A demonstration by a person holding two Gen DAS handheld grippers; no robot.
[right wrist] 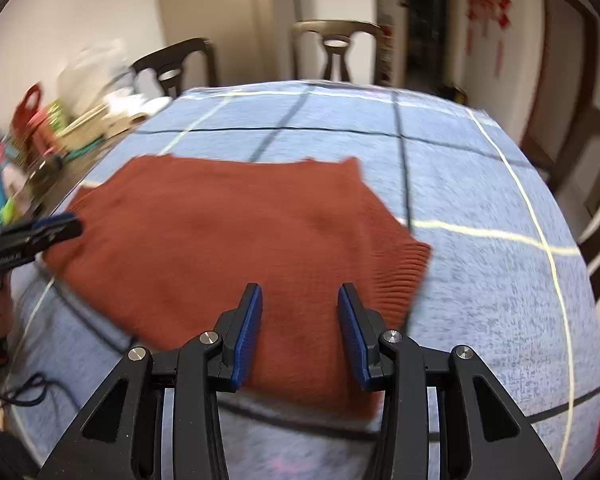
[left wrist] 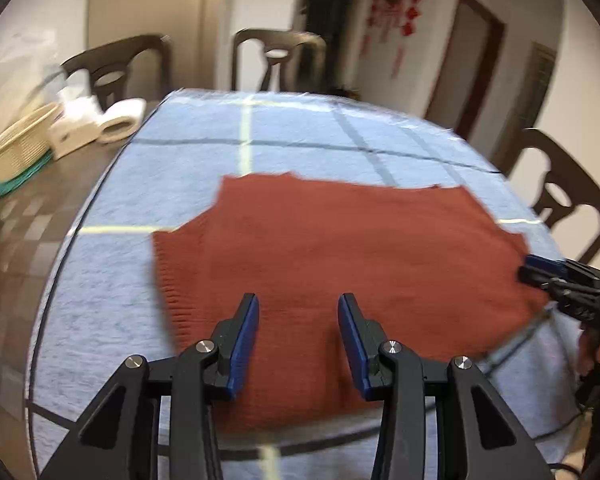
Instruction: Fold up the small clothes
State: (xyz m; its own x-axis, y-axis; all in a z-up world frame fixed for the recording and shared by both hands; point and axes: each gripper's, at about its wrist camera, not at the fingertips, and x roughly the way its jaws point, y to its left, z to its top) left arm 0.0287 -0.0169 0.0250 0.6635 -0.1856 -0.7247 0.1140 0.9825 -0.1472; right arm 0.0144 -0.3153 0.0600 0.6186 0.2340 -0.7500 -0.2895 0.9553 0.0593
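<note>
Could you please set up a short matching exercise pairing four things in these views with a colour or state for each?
Things:
1. sweater
2. table cover
3. left gripper
4. basket

Descriptions:
a. cream, at the table's edge
b. rust red, spread flat
c. light blue with dark and pale lines
d. open, above the garment's near hem

Pairs: 1-b, 2-c, 3-d, 4-a

Rust-red knitted sweater, lying flat and spread out, ribbed hem at one side, on the blue checked cloth
</note>
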